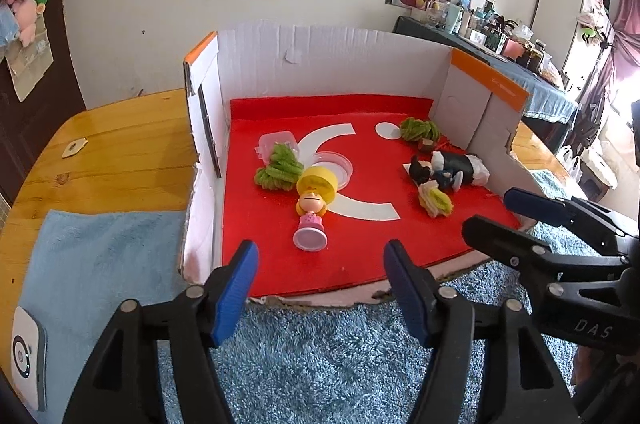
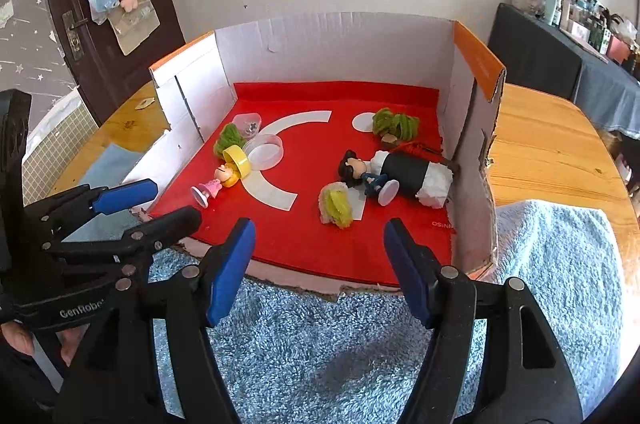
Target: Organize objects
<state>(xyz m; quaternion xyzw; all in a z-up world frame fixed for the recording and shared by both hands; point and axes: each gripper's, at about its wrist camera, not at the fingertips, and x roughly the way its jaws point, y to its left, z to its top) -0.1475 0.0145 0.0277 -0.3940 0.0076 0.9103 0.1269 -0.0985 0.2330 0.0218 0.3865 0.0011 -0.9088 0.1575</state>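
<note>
An open white cardboard box [image 1: 304, 43] with a red floor [image 1: 280, 264] holds toys. A pink doll with a yellow hat [image 1: 311, 207] lies at the centre left, also in the right wrist view [image 2: 218, 181]. Green fuzzy pieces [image 1: 280, 169] lie beside it, with a clear lid [image 1: 338, 165]. A dark-haired doll [image 1: 434, 173] lies against a black and white roll [image 1: 466, 165] at the right. My left gripper [image 1: 318, 284] is open and empty before the box. My right gripper [image 2: 318, 272] is open and empty, also seen in the left wrist view [image 1: 490, 209].
The box stands on a wooden table [image 1: 120, 143] partly covered by a blue fuzzy towel [image 1: 320, 364]. A white device [image 1: 26, 360] lies at the left edge. More green fuzzy pieces [image 1: 420, 129] lie at the box's back right. A cluttered counter [image 1: 480, 31] stands behind.
</note>
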